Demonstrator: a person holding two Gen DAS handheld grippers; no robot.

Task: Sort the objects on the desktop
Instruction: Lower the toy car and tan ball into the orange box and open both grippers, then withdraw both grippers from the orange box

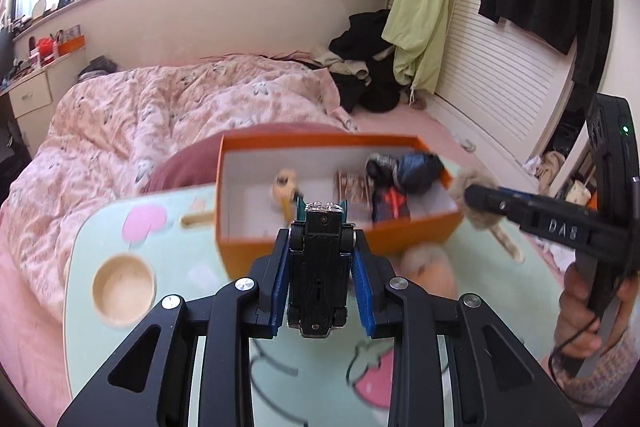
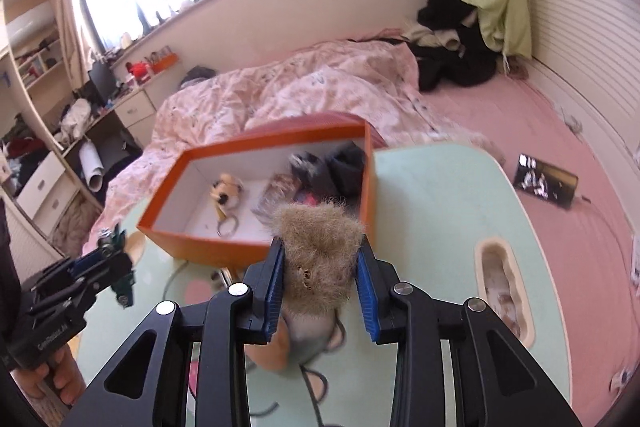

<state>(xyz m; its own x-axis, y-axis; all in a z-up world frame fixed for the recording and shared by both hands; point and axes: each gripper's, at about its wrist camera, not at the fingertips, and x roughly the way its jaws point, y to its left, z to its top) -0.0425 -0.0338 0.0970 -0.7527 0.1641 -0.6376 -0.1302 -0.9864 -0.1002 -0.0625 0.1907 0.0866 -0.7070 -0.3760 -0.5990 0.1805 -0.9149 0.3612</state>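
Note:
My left gripper (image 1: 322, 247) is shut on a black toy car (image 1: 318, 267), held underside up just in front of the orange box (image 1: 340, 243). My right gripper (image 2: 320, 255) is shut on a tan furry plush toy (image 2: 320, 267), held above the mint-green table (image 2: 440, 195) next to the box's (image 2: 208, 243) near wall. The box holds a small plush keychain (image 2: 226, 191), a patterned packet (image 2: 280, 187) and dark bundled items (image 2: 344, 167). The right gripper also shows at the right of the left wrist view (image 1: 480, 197), and the left gripper at the left of the right wrist view (image 2: 112, 247).
The table (image 1: 168, 307) stands on a bed with a pink duvet (image 1: 160, 107). It has a round cup recess (image 1: 123, 289) and a long slot (image 2: 504, 291). A dark packet (image 2: 546, 183) lies on the pink sheet at the right. Clothes are piled by the wall.

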